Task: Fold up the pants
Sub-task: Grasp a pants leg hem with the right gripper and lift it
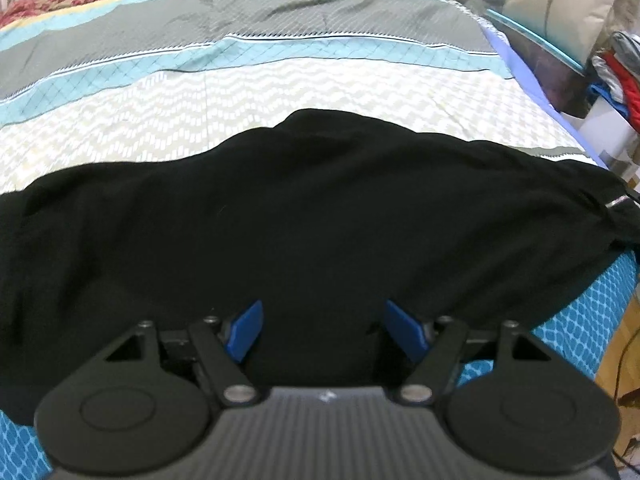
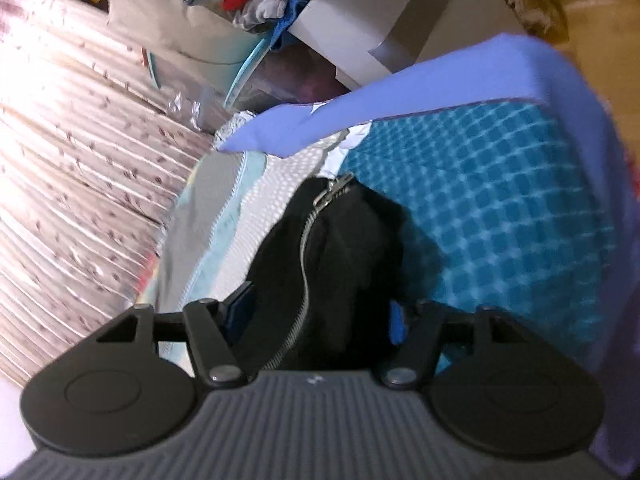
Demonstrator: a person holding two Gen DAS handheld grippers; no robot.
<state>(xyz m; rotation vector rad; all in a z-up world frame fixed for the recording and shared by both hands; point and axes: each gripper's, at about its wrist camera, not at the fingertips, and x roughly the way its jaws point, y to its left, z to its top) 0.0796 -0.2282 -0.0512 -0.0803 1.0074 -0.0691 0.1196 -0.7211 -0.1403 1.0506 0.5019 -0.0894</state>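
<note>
Black pants lie spread across the near part of the bed, reaching from the left edge to the right edge of the left wrist view. My left gripper is open, its blue pads apart just over the near edge of the cloth. In the right wrist view the pants show a silver zipper running along them. My right gripper is open with the zippered part of the pants between its blue pads; that view is tilted and blurred.
The bedspread has grey, turquoise and cream stripes. A blue patterned sheet hangs at the bed's edge under a lilac cover. A pile of clothes and boxes stand beside the bed. A curtain is at left.
</note>
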